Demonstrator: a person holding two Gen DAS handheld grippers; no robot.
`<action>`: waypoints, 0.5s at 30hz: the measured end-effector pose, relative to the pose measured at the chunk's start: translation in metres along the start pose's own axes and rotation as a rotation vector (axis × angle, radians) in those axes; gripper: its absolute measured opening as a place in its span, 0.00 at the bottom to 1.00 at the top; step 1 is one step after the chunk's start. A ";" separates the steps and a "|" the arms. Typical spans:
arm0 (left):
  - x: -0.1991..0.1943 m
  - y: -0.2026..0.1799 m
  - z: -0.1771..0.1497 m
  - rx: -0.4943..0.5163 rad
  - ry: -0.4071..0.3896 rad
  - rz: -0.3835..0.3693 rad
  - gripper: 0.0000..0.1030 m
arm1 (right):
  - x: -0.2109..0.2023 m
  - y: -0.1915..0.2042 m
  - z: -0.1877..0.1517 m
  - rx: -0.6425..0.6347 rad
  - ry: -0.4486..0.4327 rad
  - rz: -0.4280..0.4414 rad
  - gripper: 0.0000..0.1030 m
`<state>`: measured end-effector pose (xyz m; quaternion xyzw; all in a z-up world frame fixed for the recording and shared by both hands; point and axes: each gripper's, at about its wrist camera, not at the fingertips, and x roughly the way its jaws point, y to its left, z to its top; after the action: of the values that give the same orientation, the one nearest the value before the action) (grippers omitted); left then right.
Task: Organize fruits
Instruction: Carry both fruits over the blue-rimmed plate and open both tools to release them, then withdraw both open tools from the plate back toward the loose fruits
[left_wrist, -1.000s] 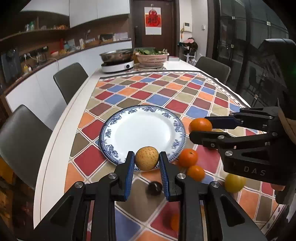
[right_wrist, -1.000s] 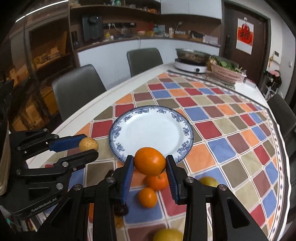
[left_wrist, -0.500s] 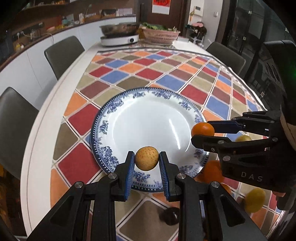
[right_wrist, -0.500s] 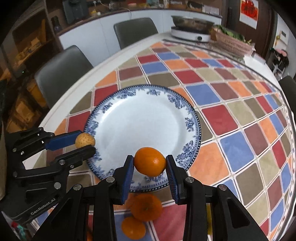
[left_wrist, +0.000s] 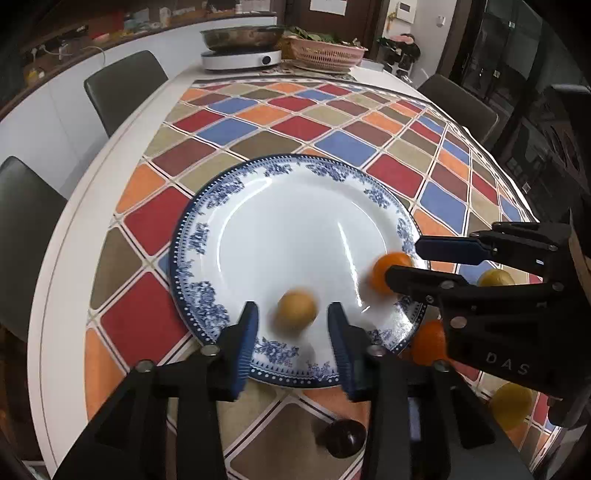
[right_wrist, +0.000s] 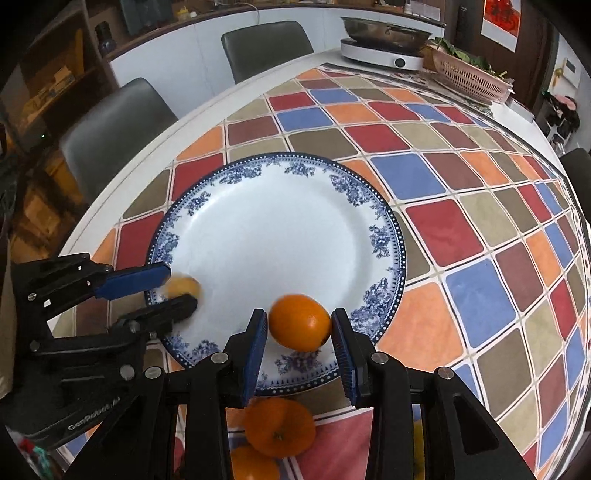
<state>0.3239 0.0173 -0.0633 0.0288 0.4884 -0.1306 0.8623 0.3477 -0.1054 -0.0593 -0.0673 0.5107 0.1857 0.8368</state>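
Observation:
A blue-rimmed white plate (left_wrist: 199, 236) (right_wrist: 384, 236) lies on the checked tablecloth. My left gripper (left_wrist: 291, 321) (right_wrist: 173, 286) is open over the plate's near rim. A small tan fruit (left_wrist: 297, 308) (right_wrist: 184, 286), blurred, is loose between its fingers, on or just above the plate. My right gripper (right_wrist: 299, 326) (left_wrist: 406, 264) is open over the plate's near right edge. An orange (right_wrist: 300, 322) (left_wrist: 384, 271) sits free between its pads, with gaps on both sides.
More oranges (right_wrist: 277, 430) (left_wrist: 428, 341), yellow fruits (left_wrist: 511, 406) and a dark round fruit (left_wrist: 343, 437) lie on the cloth near the plate's front edge. A cooker with a pan (left_wrist: 242, 61) and a pink basket (left_wrist: 325, 55) stand at the far end. Chairs (left_wrist: 122, 86) line the left side.
Both grippers moved lower over the plate and opened. The tan fruit and the orange have come free of the pads and are blurred in motion.

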 end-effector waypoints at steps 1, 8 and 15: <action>-0.003 0.000 0.000 -0.001 -0.005 -0.001 0.41 | -0.002 0.000 0.000 0.003 -0.004 -0.004 0.36; -0.035 -0.001 -0.008 -0.033 -0.049 0.044 0.43 | -0.030 0.000 -0.010 0.012 -0.070 -0.032 0.37; -0.084 -0.018 -0.032 0.014 -0.176 0.135 0.61 | -0.075 0.010 -0.036 -0.011 -0.177 -0.076 0.48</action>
<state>0.2513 0.0218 -0.0070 0.0560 0.4069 -0.0778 0.9084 0.2836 -0.1249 -0.0095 -0.0745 0.4306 0.1618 0.8848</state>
